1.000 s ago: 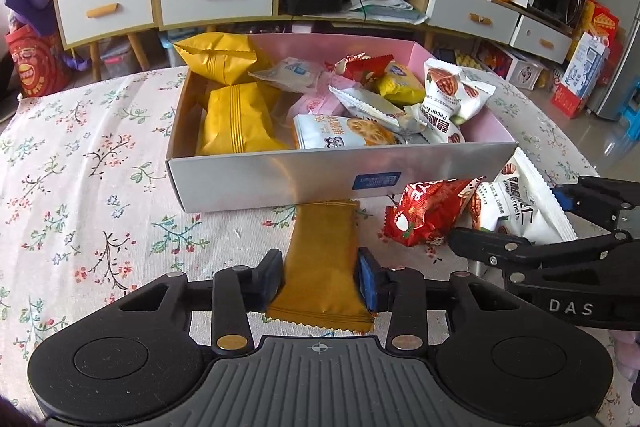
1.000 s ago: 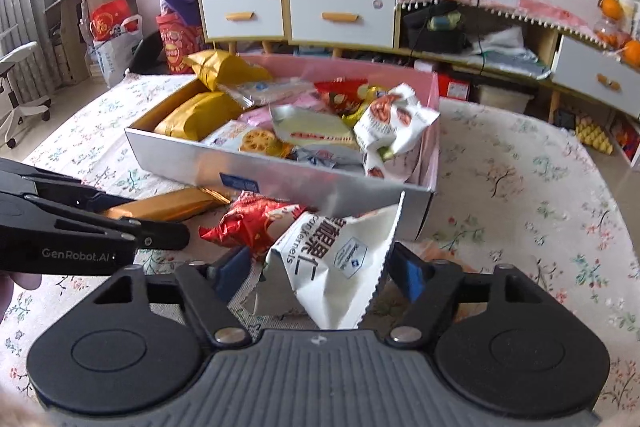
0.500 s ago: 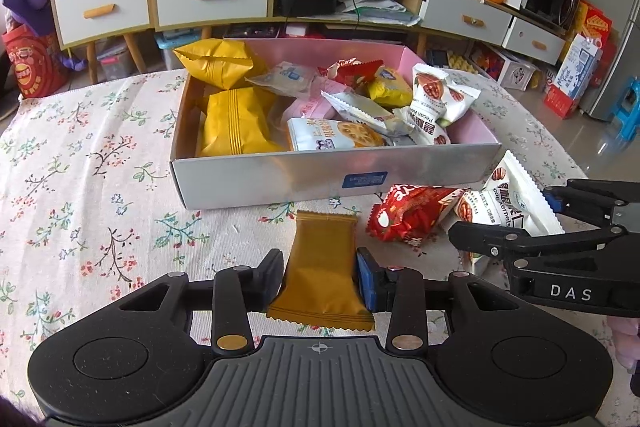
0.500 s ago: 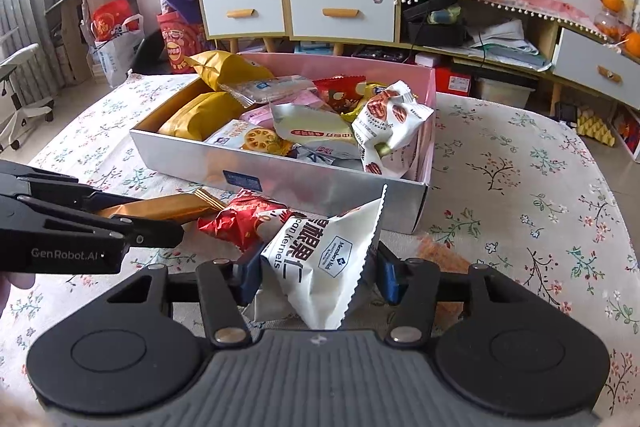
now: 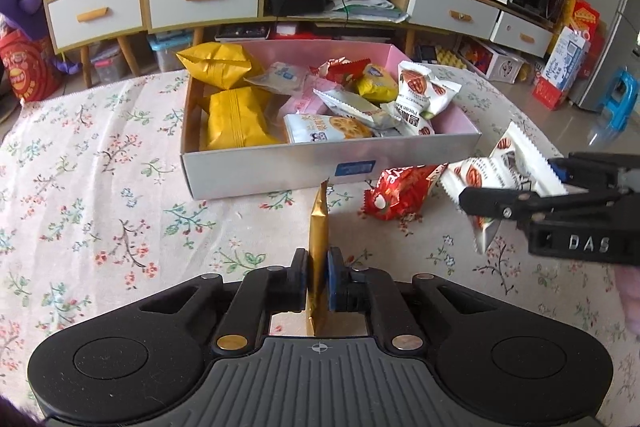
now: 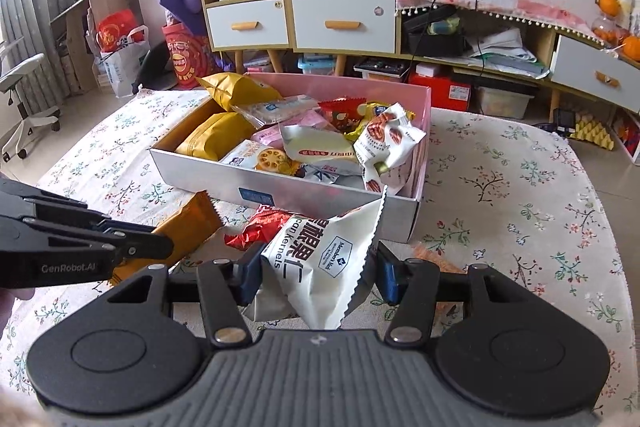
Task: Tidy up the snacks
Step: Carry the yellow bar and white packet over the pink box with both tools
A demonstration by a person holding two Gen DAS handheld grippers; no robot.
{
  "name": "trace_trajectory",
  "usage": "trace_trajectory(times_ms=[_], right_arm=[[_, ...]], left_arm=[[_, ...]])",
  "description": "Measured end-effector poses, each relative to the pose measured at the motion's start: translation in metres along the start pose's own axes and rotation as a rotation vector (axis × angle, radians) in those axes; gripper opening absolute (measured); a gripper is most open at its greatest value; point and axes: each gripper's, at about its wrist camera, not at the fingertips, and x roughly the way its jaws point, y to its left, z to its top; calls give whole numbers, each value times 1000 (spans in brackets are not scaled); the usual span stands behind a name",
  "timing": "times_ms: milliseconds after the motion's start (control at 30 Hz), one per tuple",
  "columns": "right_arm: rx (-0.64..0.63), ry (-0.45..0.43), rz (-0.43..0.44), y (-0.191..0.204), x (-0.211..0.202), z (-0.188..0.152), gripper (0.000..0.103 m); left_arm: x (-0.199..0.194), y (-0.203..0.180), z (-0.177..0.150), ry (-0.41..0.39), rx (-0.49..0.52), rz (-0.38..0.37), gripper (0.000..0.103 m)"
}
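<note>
The left gripper [image 5: 318,277] is clenched on a flat golden snack packet [image 5: 319,227], pinching it edge-on so it stands upright above the floral-clothed worktop [image 5: 100,187], just in front of the open snack box [image 5: 320,167]. The right gripper [image 6: 316,273] grasps a white pecan-kernel bag [image 6: 320,259] between its blue pads, held near the box's front right corner. A red snack packet [image 5: 400,191] lies on the worktop between the two, close to the box wall, which is already crowded with yellow, white and red packets
</note>
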Motion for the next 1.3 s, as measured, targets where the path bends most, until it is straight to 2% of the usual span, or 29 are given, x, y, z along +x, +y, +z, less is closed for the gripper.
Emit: trace_trajectory(times_ms=[267,467,767,933,1300], right_arm=[[17,-17,-2,2,-5,5,52],[54,-58,24,-1,-12,14,52],[121,-105,22,-9,-9,27,52],[162,-116,26,-12,3,34,52],[227,-82,27,-11,36,45,52]], left_arm=[[-6,1,3,-4,-15,-10,6],[-19,2,13,-49,-49,-35,6],[-25,5,34,-109,-77,-28,6],[-15,5,52,-127,-95,-17,6],[23,11,86,-123,-124,11,6]])
